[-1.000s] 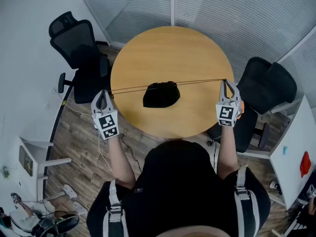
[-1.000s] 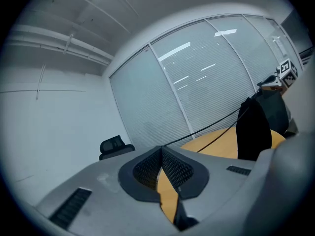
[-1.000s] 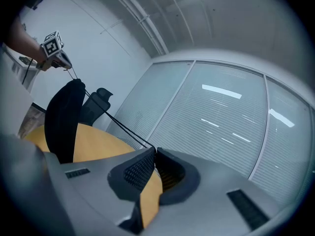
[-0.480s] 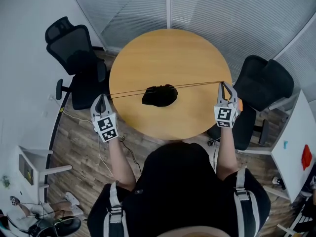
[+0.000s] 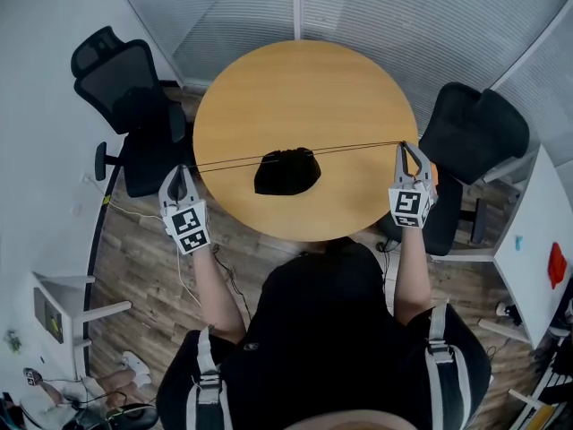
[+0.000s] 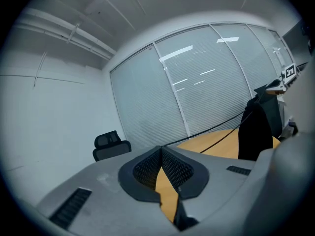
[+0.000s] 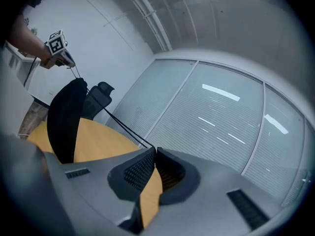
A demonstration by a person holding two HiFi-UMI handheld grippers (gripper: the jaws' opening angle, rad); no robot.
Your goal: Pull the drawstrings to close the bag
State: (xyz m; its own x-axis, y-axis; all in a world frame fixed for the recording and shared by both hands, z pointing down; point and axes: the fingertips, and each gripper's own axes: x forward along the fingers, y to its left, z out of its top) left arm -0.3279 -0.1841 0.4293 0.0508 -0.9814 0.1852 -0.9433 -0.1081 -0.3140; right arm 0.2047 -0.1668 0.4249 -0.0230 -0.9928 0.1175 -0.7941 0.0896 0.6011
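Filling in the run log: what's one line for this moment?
left claw: shut on drawstrings | right claw: shut on drawstrings | drawstrings: taut | bag: midway, over table

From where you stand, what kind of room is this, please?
Probably an office meeting room: a round wooden table, black office chairs beside it, and glass partitions with closed blinds.

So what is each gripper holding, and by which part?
The drawstrings of the black bag, by their outer ends: left gripper pinches one side, right gripper the other.
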